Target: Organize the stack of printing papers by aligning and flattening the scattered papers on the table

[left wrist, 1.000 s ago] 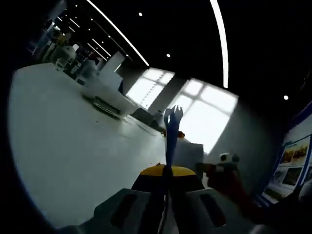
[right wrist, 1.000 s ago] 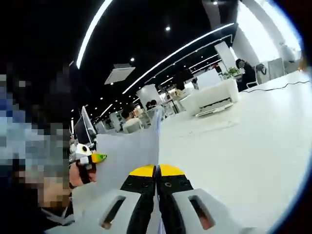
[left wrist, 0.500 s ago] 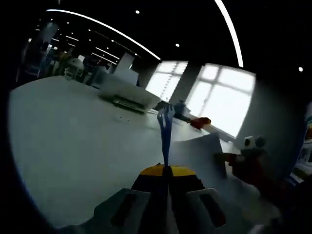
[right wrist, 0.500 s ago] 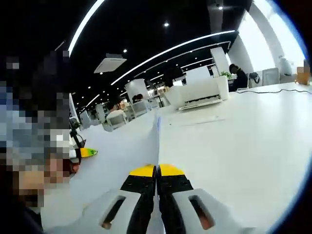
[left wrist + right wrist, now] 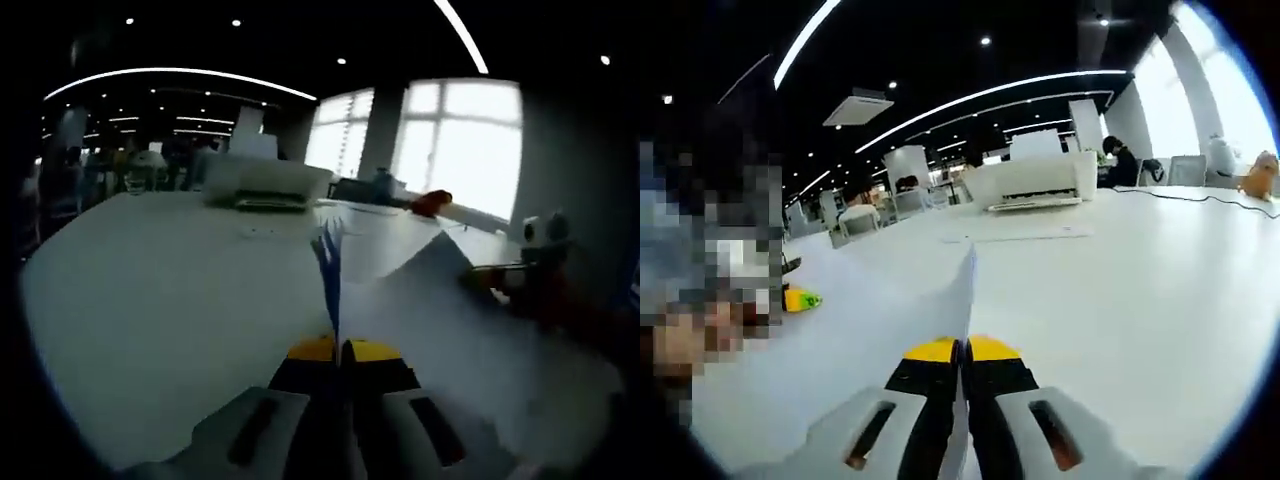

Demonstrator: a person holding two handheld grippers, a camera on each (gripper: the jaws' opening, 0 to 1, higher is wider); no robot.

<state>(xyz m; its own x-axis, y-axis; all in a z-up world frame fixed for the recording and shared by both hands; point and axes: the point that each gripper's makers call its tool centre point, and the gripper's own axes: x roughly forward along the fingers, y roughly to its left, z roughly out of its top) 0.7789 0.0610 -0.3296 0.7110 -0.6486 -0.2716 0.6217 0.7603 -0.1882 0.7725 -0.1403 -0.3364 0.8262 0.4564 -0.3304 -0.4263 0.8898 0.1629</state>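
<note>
In the left gripper view much is dim and blurred: the far side of the white table [image 5: 150,300] fades into a dark hall, and the thin stack of white printing papers [image 5: 440,320] is a pale smear whose far corner alone reads sharply. The left gripper [image 5: 338,350], grey with yellow-tipped black jaws, has its jaws pressed together on the near edge of that stack, seen edge-on as a bluish sliver rising between them. The other gripper [image 5: 535,265] is a hazy shape at the sheets' far side; how it grips cannot be made out there.

In the right gripper view the right gripper [image 5: 961,352] likewise pinches the papers [image 5: 890,330], its jaws closed on the edge, with the sheets spreading low over the table [image 5: 1140,290]. A white desktop printer [image 5: 1032,180] stands far back, a loose sheet [image 5: 1015,233] lying before it. A small orange plush toy [image 5: 1260,175] sits at the right, partly cut off.
</note>
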